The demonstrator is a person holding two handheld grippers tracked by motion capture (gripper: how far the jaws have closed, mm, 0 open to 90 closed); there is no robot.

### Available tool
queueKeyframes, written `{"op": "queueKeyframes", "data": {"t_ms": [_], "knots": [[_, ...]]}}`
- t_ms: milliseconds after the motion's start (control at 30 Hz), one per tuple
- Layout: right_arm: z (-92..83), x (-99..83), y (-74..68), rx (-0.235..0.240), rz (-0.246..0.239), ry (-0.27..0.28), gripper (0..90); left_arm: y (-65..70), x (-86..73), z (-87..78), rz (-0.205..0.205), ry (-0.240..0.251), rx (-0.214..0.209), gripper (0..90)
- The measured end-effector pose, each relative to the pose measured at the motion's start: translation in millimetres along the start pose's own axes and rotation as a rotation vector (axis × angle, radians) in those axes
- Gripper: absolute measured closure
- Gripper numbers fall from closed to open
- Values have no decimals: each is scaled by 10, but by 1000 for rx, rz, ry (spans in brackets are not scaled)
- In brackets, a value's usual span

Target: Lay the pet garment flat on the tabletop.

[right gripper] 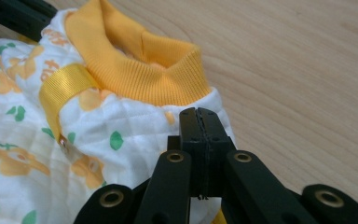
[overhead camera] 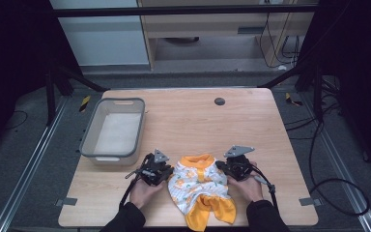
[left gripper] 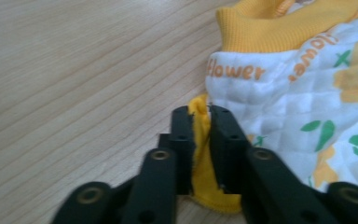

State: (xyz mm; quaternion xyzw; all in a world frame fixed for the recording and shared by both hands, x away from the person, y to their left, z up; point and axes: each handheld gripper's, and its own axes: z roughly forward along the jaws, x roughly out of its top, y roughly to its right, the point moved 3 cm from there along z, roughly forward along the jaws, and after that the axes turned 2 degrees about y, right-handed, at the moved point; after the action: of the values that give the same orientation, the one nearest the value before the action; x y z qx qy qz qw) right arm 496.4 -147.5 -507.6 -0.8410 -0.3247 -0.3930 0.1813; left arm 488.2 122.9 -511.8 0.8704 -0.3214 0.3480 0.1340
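A small white quilted garment with orange flowers, green leaves and a yellow ribbed collar lies crumpled near the table's front edge. In the left gripper view the garment shows the word "flower". My left gripper is shut on a yellow hem at its side, and the fabric shows between the jaws. From above, the left gripper sits at the garment's left. My right gripper sits at its right. Its jaws are pressed together on the white edge of the garment just below the collar.
A grey plastic basket with nothing in it stands on the left of the wooden table. A small black round cap sits near the far edge. Cables lie on the floor to the right.
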Motion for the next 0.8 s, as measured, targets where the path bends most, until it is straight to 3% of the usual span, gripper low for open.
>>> {"op": "queueKeyframes", "data": {"t_ms": [67, 200, 333, 433, 600, 700, 800], "knots": [[-52, 32, 12, -6, 1, 31, 900, -6, 9, -24, 6, 15, 22, 868], [-151, 68, 46, -27, 7, 76, 900, -27, 41, -88, -5, 44, 7, 875], [-226, 105, 81, -33, 17, 117, 900, -23, 118, -210, -2, 110, 11, 879], [-231, 111, 84, -39, 3, 116, 900, -25, 157, -265, 7, 130, 10, 879], [-165, 80, 91, -9, 16, 74, 898, -28, 122, -198, 7, 96, 11, 878], [-138, 53, 145, -81, 41, 94, 689, -31, 102, -140, 11, 74, 19, 878], [-153, 46, 210, -132, 45, 111, 625, -33, 94, -120, 12, 64, 20, 878]]}}
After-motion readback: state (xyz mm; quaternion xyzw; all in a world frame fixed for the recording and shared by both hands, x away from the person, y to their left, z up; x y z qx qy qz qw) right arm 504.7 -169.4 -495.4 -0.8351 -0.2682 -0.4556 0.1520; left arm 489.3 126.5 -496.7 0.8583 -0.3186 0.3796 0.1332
